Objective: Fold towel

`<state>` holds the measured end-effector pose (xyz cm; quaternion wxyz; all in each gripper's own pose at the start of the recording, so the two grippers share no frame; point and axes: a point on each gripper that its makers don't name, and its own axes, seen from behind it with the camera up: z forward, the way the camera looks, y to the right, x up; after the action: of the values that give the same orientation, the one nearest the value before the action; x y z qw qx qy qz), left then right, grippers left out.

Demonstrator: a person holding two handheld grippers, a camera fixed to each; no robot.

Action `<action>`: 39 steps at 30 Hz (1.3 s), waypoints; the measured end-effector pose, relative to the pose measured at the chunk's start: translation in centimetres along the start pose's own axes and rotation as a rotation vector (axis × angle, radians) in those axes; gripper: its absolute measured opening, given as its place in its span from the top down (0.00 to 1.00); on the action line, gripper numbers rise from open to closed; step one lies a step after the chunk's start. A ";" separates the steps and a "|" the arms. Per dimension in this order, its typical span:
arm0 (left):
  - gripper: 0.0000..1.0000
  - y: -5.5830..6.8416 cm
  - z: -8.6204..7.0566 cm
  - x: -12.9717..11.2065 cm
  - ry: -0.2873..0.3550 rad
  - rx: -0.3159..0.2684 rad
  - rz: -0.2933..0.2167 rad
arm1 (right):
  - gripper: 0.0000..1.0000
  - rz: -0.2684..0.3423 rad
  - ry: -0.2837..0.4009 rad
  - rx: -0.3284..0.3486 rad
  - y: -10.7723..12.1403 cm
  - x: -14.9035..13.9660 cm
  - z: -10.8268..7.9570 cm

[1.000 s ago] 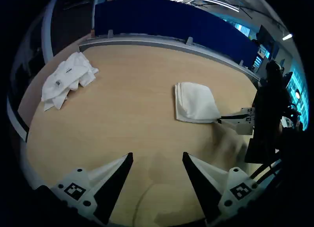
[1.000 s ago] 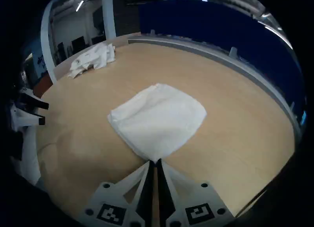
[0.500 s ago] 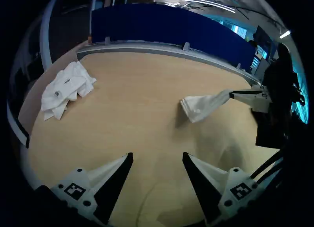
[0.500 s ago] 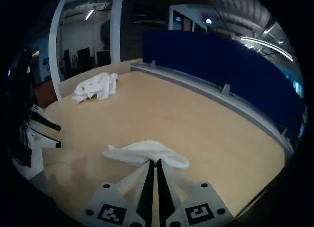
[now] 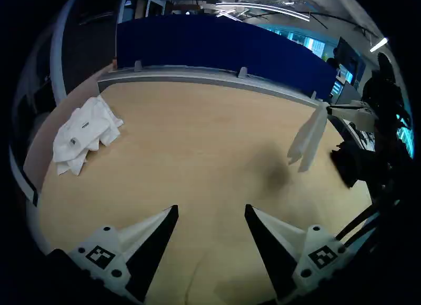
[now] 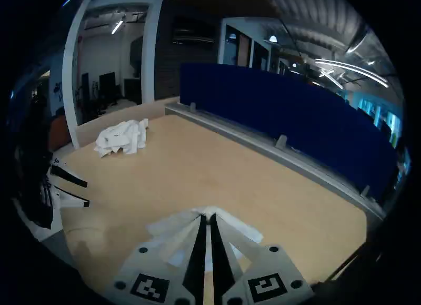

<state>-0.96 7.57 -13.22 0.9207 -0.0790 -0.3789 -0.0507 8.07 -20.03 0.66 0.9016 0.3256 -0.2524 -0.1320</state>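
Pinches the towel [image 5: 308, 136] by its top edge in the closed fingers [image 6: 196, 247] of the right gripper [image 6: 205, 218], hanging long axis vertical above the right part of the tabletop [image 5: 184, 136], seemingly clear of it. Holds the left gripper [image 5: 210, 213] low over the tabletop's near edge, fingers [image 5: 158, 228] spread wide and empty. Likely calls for a reach up and right from those fingers to the dangling lower end.

Plain white towel [image 5: 308, 139] at right. White cloth pile [image 5: 84, 134] at upper left. Light tan wood-grain bench [image 5: 200, 131]. Dark blue partition [image 5: 210, 41] across top, grey rail [image 5: 210, 77] below it. Fingers [image 5: 152, 236] at bottom: white, black inner faces, black-and-white square markers.
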 end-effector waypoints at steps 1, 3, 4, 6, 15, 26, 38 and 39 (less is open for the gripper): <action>0.07 0.1 0.0 0.1 0.001 -0.003 0.004 | 0.95 0.004 0.001 -0.006 0.4 0.0 -0.4; 0.07 0.3 -0.1 0.3 0.003 -0.007 0.010 | 0.95 0.013 0.004 -0.017 1.1 0.1 -1.0; 0.07 0.5 -0.2 0.4 0.004 -0.010 0.013 | 0.95 0.019 0.006 -0.024 1.5 0.1 -1.3; 0.07 0.7 -0.3 0.5 0.005 -0.014 0.019 | 0.95 0.032 0.009 -0.037 2.3 0.1 -2.0; 0.07 1.8 -0.3 1.0 0.004 -0.030 0.039 | 0.95 0.054 0.009 -0.107 7.4 -0.2 -6.1; 0.07 2.8 0.2 1.1 -0.008 -0.037 0.050 | 0.95 0.051 -0.029 -0.226 16.7 -2.0 -12.6; 0.06 4.5 1.2 1.5 -0.018 -0.044 0.063 | 0.95 0.079 -0.062 -0.326 25.8 -3.3 -17.8; 0.06 4.6 1.3 1.5 -0.018 -0.045 0.063 | 0.95 0.077 -0.067 -0.333 26.4 -3.4 -18.1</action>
<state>-0.09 12.30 -11.74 0.9163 -0.1119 -0.3833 -0.0292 16.90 10.63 4.71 0.9385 0.1572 -0.2693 -0.1481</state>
